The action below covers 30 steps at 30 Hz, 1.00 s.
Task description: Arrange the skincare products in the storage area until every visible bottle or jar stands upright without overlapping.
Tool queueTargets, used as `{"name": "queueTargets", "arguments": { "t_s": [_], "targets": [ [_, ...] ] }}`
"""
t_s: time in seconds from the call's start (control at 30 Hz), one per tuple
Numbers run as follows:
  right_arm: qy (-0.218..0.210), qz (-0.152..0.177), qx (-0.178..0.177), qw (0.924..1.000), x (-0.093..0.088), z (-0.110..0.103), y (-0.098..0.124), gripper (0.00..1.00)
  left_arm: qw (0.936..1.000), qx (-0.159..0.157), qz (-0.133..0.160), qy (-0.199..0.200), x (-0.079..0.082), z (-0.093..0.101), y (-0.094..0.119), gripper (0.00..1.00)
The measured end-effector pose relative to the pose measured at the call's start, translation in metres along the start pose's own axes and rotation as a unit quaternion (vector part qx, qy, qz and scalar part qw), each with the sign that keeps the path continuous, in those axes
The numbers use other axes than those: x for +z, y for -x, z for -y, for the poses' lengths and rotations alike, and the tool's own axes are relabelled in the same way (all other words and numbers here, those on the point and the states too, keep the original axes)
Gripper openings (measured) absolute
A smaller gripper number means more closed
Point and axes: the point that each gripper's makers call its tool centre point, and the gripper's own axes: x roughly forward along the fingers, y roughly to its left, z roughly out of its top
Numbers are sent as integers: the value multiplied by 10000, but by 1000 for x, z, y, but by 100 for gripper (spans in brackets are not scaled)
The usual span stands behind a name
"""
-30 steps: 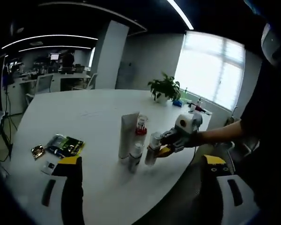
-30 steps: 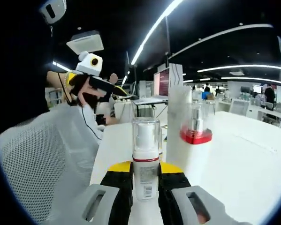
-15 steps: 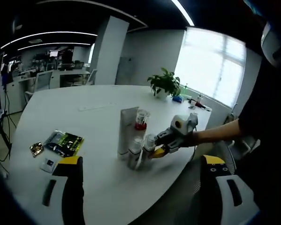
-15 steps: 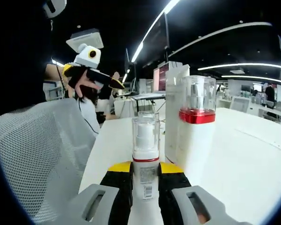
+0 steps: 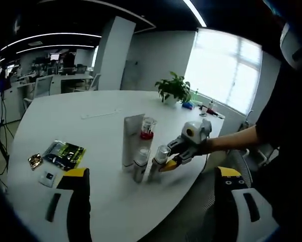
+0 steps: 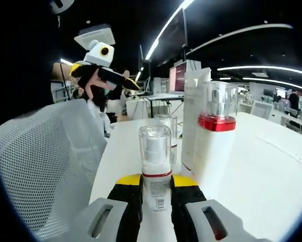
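Right gripper (image 6: 156,194) fingers (image 6: 128,201) clamped on upright pump bottle (image 6: 155,166), beside red-collared bottle (image 6: 217,143) on white table (image 6: 272,166).

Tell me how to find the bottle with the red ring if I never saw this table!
Look at the big white table and find the little group of bottles near its edge, beside the right tongs. The bottle with the red ring stands at the back, next to a tall white tube. No other bottle in the group has a red band under its clear cap.

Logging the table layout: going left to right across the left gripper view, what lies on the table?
Small brown packet → green packet → white tube → red-collared bottle → clear-capped spray bottle → right hand-held gripper.
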Motion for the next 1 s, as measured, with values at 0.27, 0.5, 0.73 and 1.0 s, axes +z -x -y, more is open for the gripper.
{"name": "queueTargets", "arguments": {
  "t_s": [0.27,0.5,0.73,1.0],
  "targets": [
    [-105,-521,-176,9984,-17,-1,3,19,10000,-16,44,13,2,1,2,96],
    [-160,-926,-290,9952,-38,-3,0,13,10000,-16,76,60,0,-1,4,95],
    [-163,-1034,-322,9940,-46,6,-1,10,9999,55,53,136,-6,-6,10,94],
    [-84,-1094,-244,9937,-45,16,-8,10,9997,118,33,210,-10,-14,12,94]
  ]
}}
